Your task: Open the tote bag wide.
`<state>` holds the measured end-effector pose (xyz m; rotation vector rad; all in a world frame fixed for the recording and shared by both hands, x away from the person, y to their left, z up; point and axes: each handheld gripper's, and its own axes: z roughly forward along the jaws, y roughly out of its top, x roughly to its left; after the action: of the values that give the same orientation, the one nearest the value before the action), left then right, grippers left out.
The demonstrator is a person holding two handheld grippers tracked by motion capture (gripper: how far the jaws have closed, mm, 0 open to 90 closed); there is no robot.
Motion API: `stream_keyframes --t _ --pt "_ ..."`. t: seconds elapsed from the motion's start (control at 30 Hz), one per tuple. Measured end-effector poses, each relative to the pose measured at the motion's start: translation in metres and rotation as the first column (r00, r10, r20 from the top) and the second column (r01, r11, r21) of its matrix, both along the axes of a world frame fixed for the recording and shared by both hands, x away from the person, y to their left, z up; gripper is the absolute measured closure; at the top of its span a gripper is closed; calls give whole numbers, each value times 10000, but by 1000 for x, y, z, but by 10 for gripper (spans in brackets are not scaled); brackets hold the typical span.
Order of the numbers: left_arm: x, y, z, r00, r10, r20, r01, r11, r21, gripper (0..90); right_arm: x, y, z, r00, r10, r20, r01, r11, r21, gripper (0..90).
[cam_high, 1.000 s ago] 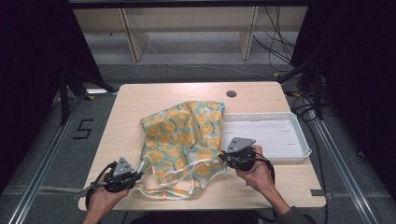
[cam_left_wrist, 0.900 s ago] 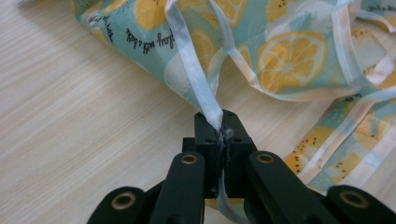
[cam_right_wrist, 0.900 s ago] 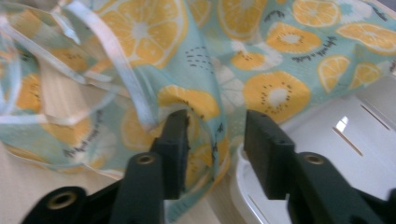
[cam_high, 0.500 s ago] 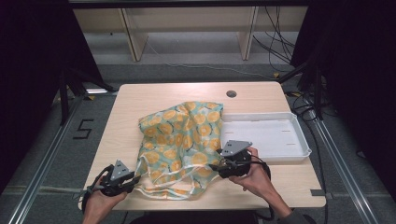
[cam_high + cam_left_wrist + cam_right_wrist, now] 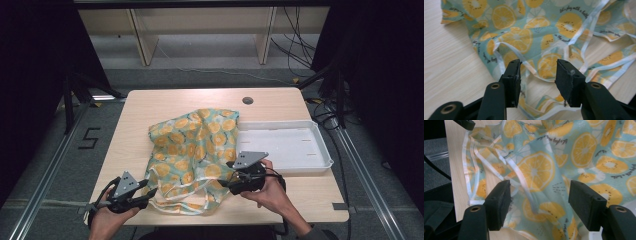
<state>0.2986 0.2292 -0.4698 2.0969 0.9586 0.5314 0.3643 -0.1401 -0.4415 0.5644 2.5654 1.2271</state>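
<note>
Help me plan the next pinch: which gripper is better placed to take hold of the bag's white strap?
Probably the left gripper: its jaws, just opened, stand apart with a loop of the white strap of the bag between them. The right gripper faces mostly printed cloth.

We count one fruit-print cloth bag (image 5: 192, 150), one white tray (image 5: 285, 146), one wooden table (image 5: 165, 102), two handheld grippers: left gripper (image 5: 146, 201), right gripper (image 5: 225, 186). Two hands hold them.
</note>
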Motion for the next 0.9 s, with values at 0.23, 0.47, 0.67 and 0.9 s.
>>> stream_keyframes --t 0.23,0.47,0.67,0.9 --pt "0 -2 -2 9996 -267 -115 271 9991 311 526 2 10 -10 9998 -182 20 183 9972 -726 288" --pt "-1 -11 -5 9982 -554 -220 558 9983 171 486 12 17 -22 9993 -349 -124 330 9912 -1285 325" --pt "-3 -21 -8 9970 -690 -343 696 9974 164 437 21 20 -29 9993 -283 -240 242 9871 -1582 602" --pt "0 -38 -17 9937 -1123 2 1118 9889 975 312 22 17 -17 9996 193 -205 -217 9922 -1230 883"
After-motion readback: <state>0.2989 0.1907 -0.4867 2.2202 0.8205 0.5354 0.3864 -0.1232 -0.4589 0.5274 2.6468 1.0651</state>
